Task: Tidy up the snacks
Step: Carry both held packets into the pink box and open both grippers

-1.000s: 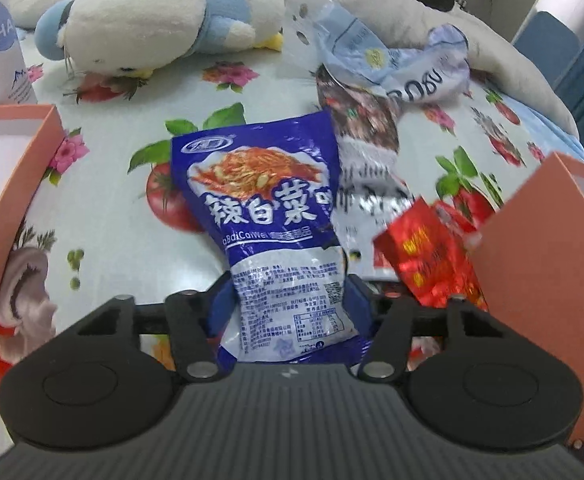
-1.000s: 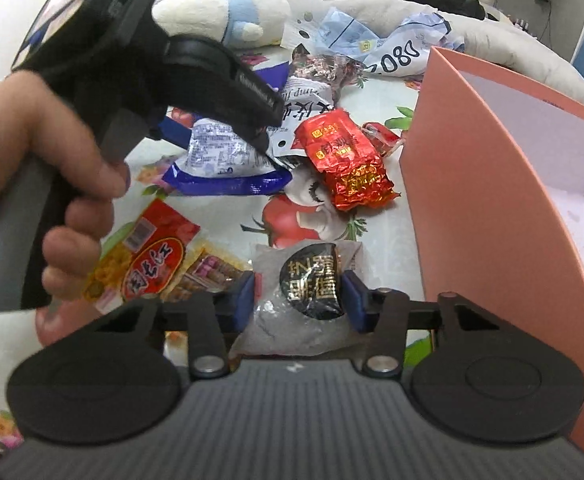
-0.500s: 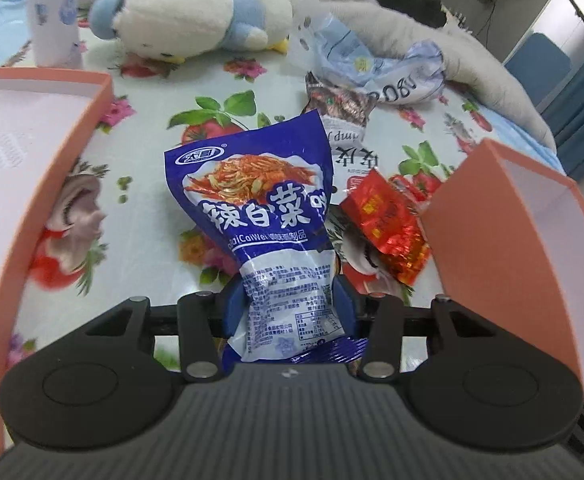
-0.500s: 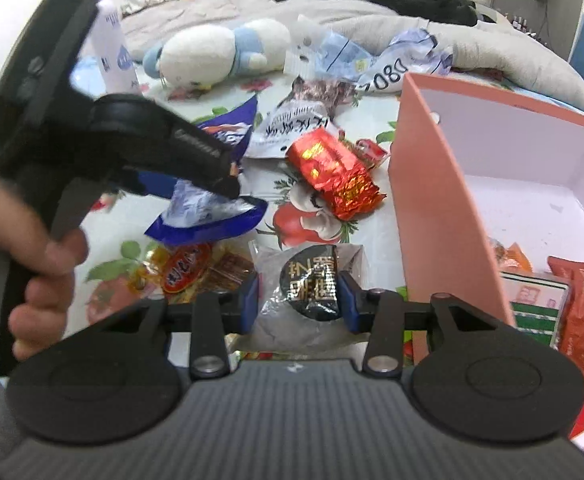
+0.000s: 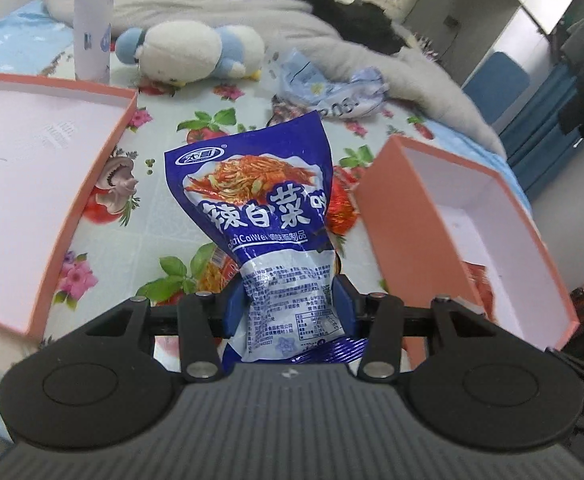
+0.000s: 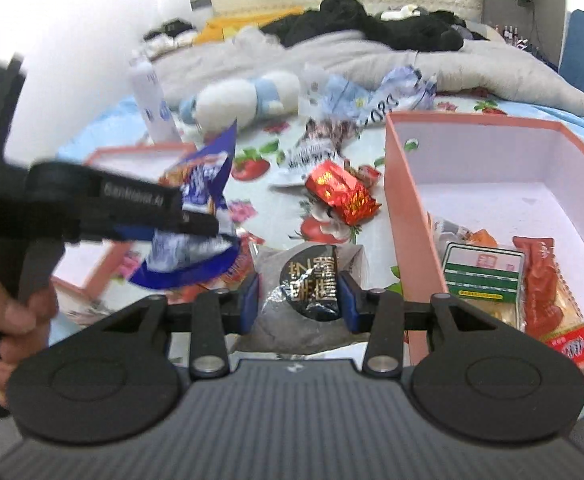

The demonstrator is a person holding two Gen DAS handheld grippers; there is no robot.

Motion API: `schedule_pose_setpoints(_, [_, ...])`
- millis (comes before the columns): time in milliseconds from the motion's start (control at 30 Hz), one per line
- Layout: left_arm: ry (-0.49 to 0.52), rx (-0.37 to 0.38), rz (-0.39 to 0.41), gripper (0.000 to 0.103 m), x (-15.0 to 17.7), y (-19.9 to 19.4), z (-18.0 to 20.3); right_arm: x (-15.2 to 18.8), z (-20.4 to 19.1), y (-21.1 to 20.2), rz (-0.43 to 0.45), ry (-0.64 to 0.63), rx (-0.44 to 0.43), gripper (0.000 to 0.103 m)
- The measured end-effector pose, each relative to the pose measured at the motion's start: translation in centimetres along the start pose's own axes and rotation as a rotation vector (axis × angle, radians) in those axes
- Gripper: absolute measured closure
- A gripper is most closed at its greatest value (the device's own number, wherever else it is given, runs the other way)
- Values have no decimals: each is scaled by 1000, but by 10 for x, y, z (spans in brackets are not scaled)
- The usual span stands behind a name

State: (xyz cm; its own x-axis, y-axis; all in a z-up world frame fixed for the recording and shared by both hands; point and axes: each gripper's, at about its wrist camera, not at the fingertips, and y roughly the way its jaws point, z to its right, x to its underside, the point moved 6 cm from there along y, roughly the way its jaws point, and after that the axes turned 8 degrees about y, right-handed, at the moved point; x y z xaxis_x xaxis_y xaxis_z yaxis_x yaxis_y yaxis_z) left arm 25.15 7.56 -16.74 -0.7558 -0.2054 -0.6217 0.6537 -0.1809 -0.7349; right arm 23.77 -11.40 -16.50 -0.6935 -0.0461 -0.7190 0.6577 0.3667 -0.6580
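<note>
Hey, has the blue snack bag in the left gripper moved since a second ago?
Yes. The blue snack bag, clamped in the left gripper, has risen off the floral tablecloth, which now sits further below with more of both pink boxes showing.

We see glossy plastic film on the blue snack packet [image 5: 258, 216]; crinkled shiny foil on the red packet [image 6: 341, 192]; matt card on the pink box [image 5: 407, 216]; fuzzy plush on the toy [image 5: 196, 54]; matt black plastic on the tongs [image 5: 288, 312].
</note>
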Motion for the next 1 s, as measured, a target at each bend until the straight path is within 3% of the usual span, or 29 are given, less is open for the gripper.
schedule_pose_setpoints(400, [37,51,77,51,31,-81,49,-2,0,-84,115,-1,-14,59])
schedule_pose_setpoints(567, [89,61,73,51,40,-90,76,-1,14,-111,148,39,-18,59])
schedule_pose_setpoints(1000, [153,187,67,51,38,-76,151,0,73,-142,177,90,114,59])
